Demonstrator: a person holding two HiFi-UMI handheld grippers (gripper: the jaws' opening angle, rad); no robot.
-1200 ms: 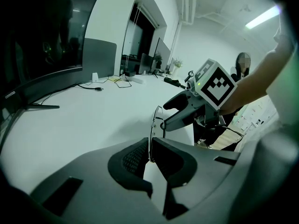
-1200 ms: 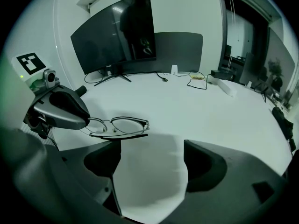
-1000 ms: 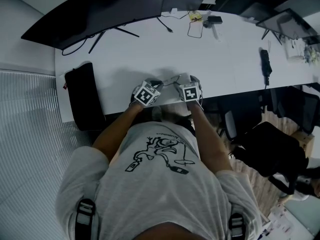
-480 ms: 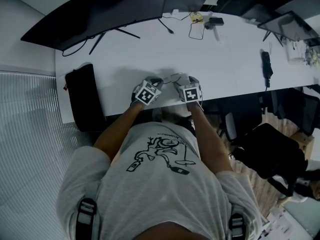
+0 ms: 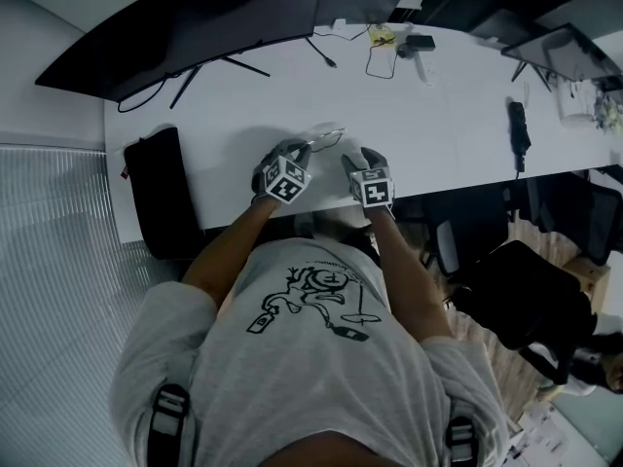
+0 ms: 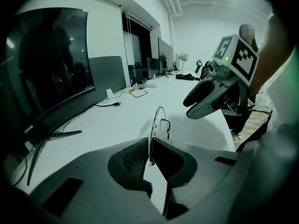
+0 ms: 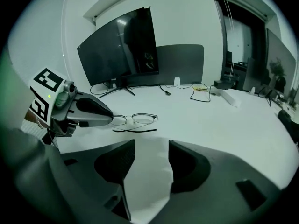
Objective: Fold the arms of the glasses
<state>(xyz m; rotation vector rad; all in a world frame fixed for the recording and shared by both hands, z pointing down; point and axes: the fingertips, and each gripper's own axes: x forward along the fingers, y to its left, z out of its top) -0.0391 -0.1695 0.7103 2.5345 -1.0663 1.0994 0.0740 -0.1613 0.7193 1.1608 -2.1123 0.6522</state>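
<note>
Thin metal-rimmed glasses (image 5: 327, 140) hover just over the white table (image 5: 458, 115). My left gripper (image 5: 298, 150) is shut on their left end; in the left gripper view the frame (image 6: 158, 124) runs edge-on out from between the pads of the left gripper (image 6: 150, 146). From the right gripper view the glasses (image 7: 136, 120) face me, one dark arm lying folded along under the lenses, with the left gripper (image 7: 108, 117) clamped at their left end. My right gripper (image 7: 152, 146) is back from them, jaws closing with nothing between them; it also shows as the right gripper (image 5: 354, 161) and the right gripper (image 6: 200, 104).
A big dark monitor (image 5: 195, 17) stands along the table's far edge on a thin stand. A black bag (image 5: 161, 188) lies at the table's left end. Cables and small devices (image 5: 389, 42) sit at the back, a black object (image 5: 516, 125) to the right. Office chairs (image 5: 526, 290) stand beside me.
The left gripper has carried the glasses away from me and slightly left. The right gripper has come off the glasses, drawn back towards me, and its jaws have narrowed.
</note>
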